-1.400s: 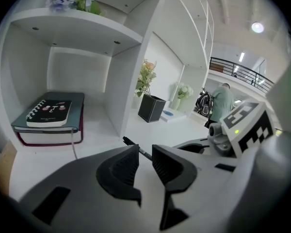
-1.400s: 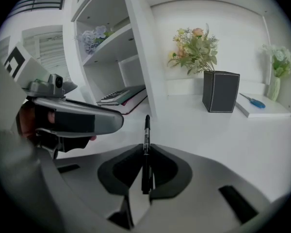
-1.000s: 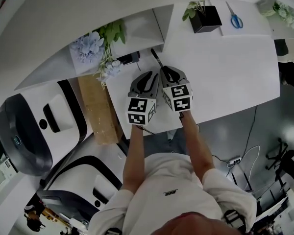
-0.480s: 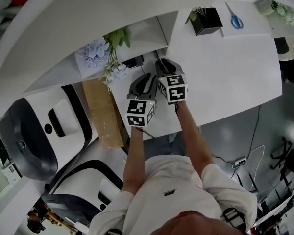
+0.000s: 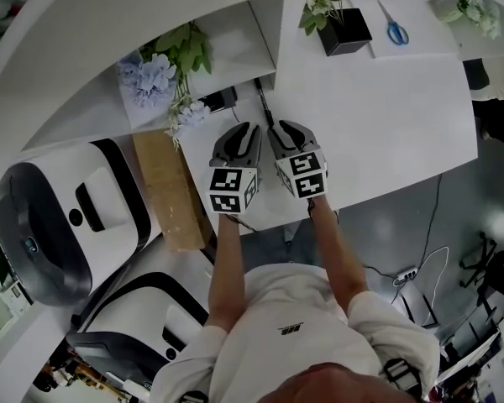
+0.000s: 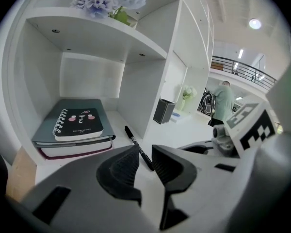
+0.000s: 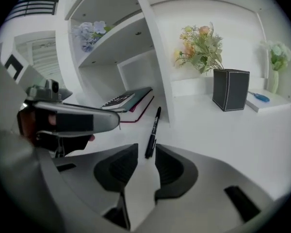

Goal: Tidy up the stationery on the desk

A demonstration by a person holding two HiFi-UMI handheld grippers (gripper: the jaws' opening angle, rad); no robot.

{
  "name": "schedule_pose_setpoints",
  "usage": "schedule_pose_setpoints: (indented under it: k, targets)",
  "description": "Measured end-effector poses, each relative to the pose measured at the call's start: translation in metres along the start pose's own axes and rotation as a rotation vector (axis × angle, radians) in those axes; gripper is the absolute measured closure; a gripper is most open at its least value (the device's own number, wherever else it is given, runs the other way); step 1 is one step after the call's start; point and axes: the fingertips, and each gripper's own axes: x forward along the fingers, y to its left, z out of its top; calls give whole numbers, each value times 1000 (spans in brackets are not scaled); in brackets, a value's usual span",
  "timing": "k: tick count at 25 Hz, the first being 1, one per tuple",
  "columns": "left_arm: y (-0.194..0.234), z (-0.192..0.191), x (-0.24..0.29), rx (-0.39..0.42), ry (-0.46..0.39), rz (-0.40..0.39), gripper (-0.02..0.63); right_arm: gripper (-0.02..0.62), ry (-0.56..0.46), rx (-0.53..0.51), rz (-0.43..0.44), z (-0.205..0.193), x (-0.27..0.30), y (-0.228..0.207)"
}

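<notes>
Black pen [image 7: 152,132] lies flat on white desk [image 7: 223,140]

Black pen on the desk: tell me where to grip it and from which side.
Grip the pen mid-barrel, coming down from the near side and closing across its width. It lies flat on the desk, slim and straight, its far end close to the shelf wall.

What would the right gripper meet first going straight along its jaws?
The black pen on the desk: its near end already lies between the right gripper's jaw tips, seemingly untouched. Its jaws have just been opening.
</notes>
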Motion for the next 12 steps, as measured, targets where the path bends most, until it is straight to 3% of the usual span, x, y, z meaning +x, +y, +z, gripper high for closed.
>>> schedule_pose_setpoints:
  k: [5, 12]
  targets:
    - [-2, -4, -3, -7, 3, 11, 606, 517, 38, -16, 4, -21, -5, 11]
    - [-5, -7, -4, -10, 2, 13, 606, 540, 55, -36, -49, -18, 11, 3]
